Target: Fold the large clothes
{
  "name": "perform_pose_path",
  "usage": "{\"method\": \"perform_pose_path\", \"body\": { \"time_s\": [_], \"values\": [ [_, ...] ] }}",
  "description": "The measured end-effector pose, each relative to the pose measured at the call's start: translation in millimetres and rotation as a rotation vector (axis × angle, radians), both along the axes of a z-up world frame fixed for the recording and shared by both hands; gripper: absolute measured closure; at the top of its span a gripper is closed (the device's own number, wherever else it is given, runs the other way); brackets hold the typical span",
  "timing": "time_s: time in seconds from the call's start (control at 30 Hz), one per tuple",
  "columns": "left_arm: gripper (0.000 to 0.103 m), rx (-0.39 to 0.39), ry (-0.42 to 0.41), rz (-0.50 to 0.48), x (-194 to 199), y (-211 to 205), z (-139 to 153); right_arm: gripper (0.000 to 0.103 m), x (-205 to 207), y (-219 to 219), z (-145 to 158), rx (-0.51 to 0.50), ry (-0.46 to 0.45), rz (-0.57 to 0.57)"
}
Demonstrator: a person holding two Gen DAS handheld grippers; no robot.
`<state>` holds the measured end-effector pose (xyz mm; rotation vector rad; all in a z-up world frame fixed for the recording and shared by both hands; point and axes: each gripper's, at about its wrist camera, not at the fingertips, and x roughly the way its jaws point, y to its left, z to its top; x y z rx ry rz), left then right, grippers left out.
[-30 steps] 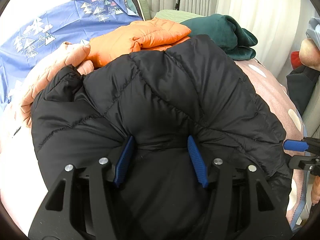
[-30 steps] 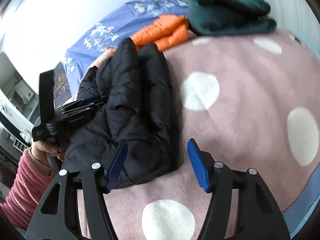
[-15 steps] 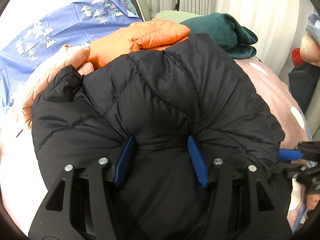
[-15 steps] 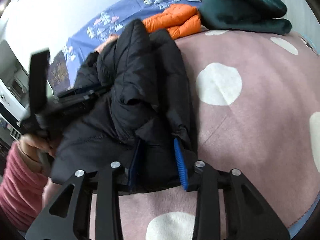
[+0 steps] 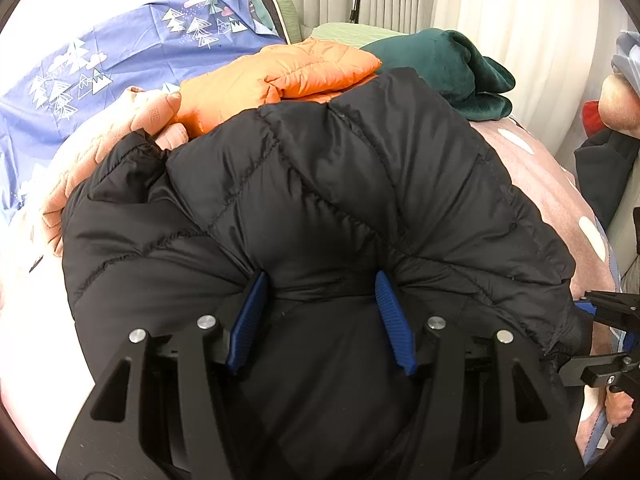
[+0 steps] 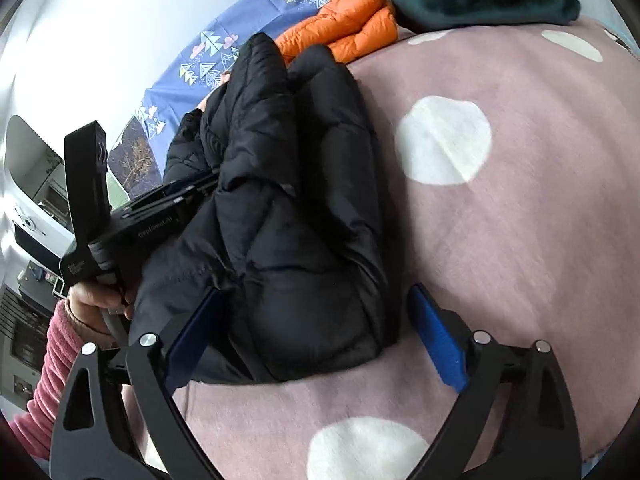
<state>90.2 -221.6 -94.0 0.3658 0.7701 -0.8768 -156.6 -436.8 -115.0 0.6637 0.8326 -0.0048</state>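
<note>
Nearest my lenses: left gripper [image 5: 322,292], blue pads clamped on a bunched fold of the black quilted puffer jacket [image 5: 320,200]; right gripper [image 6: 316,316], spread wide, straddling its hem, gripping nothing. Jacket lies on the pink polka-dot blanket [image 6: 520,200]. I'd close squarely on both layers before lifting. Beyond: folded orange down jacket [image 5: 288,72], dark green fleece [image 5: 448,60].
</note>
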Motion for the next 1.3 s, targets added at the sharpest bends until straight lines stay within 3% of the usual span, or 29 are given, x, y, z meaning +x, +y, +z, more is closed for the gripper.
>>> {"method": "perform_pose_path", "body": {
  "time_s": [0.1,0.13,0.23,0.33,0.5,0.6,0.67,0.7,0.77,0.87,0.97,1.1,1.17,1.2,1.27,1.3],
  "values": [
    [0.046,-0.005,0.005,0.0,0,0,0,0.01,15,3,-3,0.043,0.002,0.014],
    [0.046,-0.007,0.005,0.0,0,1,0,0.014,20,4,-6,0.035,0.013,-0.001],
    [0.046,-0.01,0.006,0.002,1,1,1,0.047,22,0,-7,0.057,0.016,-0.017],
    [0.045,-0.013,0.0,0.002,0,0,2,0.058,18,-3,-8,0.081,0.024,-0.028],
    [0.041,-0.024,-0.031,0.009,-4,4,8,0.058,13,5,-5,0.023,0.028,-0.016],
    [0.027,-0.076,-0.039,0.025,-4,20,25,0.057,12,6,-5,0.004,0.023,-0.011],
    [0.01,-0.16,-0.072,0.063,1,47,39,0.057,10,5,-7,-0.003,0.015,-0.009],
    [0.01,-0.184,-0.075,0.082,6,58,42,0.057,9,6,-7,-0.01,0.012,-0.007],
    [0.009,-0.215,-0.027,0.148,26,79,39,0.056,10,8,-7,-0.025,0.008,-0.005],
    [0.008,-0.24,0.119,0.283,68,104,16,0.054,10,12,-6,-0.041,0.003,-0.008],
    [0.002,-0.269,0.237,0.265,87,104,-12,0.053,11,12,-7,-0.051,-0.001,-0.005],
    [0.002,-0.361,0.377,0.245,102,101,-36,0.052,13,9,-9,-0.041,0.002,-0.006],
    [0.004,-0.386,0.4,0.23,105,99,-40,0.052,14,9,-8,-0.039,0.002,-0.005],
    [0.008,-0.388,0.413,0.188,105,97,-38,0.052,15,10,-8,-0.039,0.001,-0.003],
    [0.032,-0.407,0.411,0.146,101,94,-34,0.053,17,9,-7,-0.039,0.001,0.001],
    [0.039,-0.412,0.389,0.124,98,94,-29,0.055,16,8,-7,-0.029,-0.001,0.002]
  ]
}}
